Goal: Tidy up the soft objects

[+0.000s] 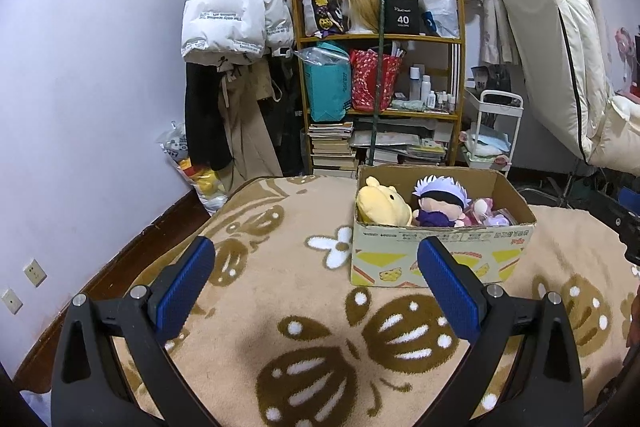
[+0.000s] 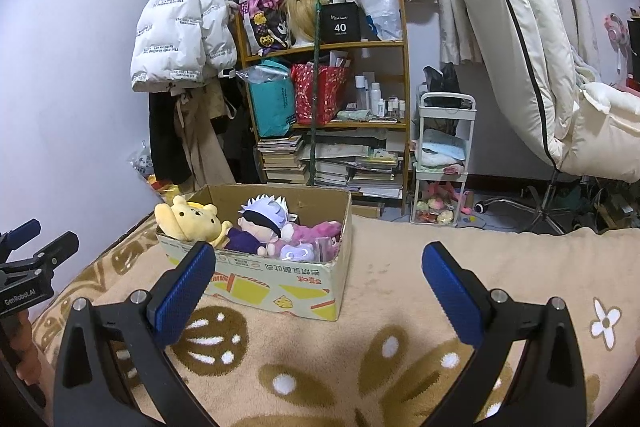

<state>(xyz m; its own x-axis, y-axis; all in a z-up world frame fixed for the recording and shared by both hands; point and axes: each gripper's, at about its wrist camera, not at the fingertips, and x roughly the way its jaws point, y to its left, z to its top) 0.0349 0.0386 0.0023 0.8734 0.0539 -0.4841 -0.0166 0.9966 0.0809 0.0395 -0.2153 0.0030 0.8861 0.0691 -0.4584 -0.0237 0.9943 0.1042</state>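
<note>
A: On a bed in a cluttered bedroom, a beige blanket [image 1: 280,287] with brown beetle and white flower patterns spreads under both cameras. How much of the tidying looks done?

B: Most of it, by the look of things. A cardboard box [image 1: 436,247] sits on the blanket, open at the top, and every soft toy in sight lies inside it. No plush lies loose on the blanket in either view.

A: What fills the box?

B: A yellow bear plush [image 2: 192,223] leans at the left end, its head above the rim. Beside it lies a white-haired doll [image 2: 260,223] in a dark blindfold and purple outfit. A pink plush [image 2: 316,229] takes the right end, with a small lilac plush [image 2: 298,251] in front of it against the near wall.

A: And the grippers?

B: The left gripper [image 1: 316,287] hangs above the blanket, near the box, its blue pads spread wide and holding nothing. The right gripper [image 2: 320,287] hovers the same way, jaws apart and empty, with the box ahead and to its left. The left tool also shows at the left edge of the right view.

A: What remains?

B: Little, it seems. Perhaps only a check for strays outside the frame, or settling the bear lower in the box.
</note>
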